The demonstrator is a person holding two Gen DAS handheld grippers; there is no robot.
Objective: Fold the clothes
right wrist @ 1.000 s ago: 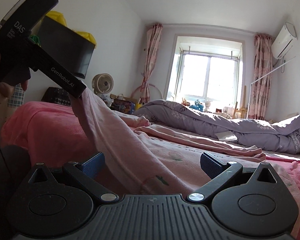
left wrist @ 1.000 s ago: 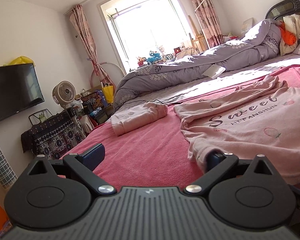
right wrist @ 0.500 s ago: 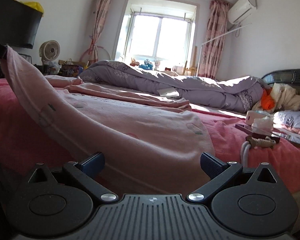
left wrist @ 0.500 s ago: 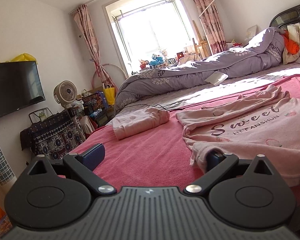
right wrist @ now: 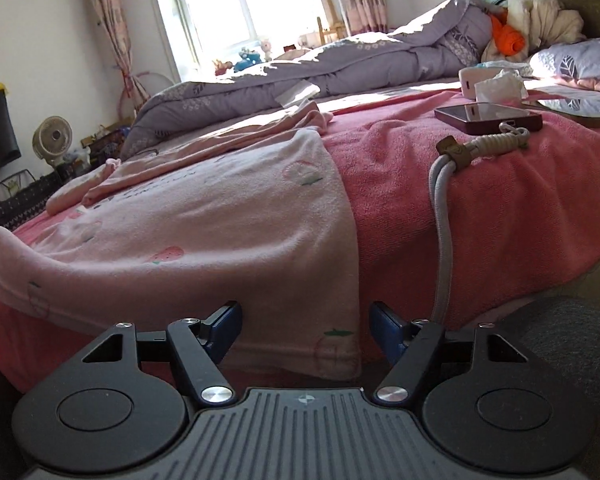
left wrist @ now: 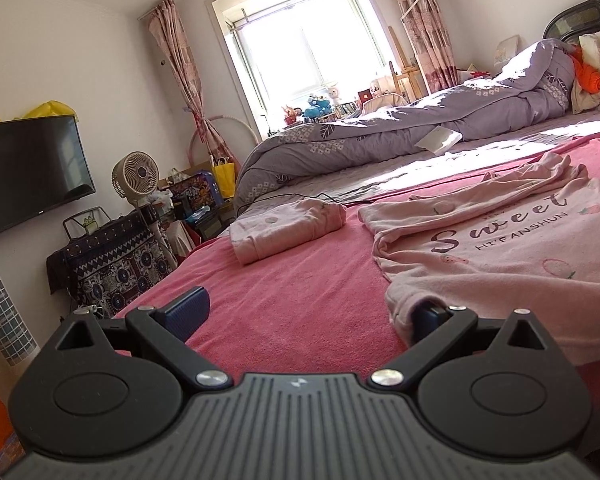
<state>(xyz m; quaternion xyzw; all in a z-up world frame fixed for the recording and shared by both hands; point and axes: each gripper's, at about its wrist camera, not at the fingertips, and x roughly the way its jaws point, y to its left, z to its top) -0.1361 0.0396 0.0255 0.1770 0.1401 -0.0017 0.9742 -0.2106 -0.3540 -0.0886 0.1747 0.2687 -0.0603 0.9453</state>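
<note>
Bare pink blanket (left wrist: pixel 300 304) open between folded garment (left wrist: pixel 288 228) and spread pink top (left wrist: pixel 500 248); phone (right wrist: pixel 488 117) and its cord (right wrist: pixel 444 216) crowd bed edge right of top.

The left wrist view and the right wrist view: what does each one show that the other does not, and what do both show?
Only the left wrist view shows the folded pink garment, the "Sweet" print and the whole wall television.

Only the right wrist view shows the phone, its cord strap hanging over the bed edge, the tissue box and the pillow.

Both show the spread pink top, the pink blanket, the purple quilt, the fan and the window. The right gripper is closing around the top's hem.
</note>
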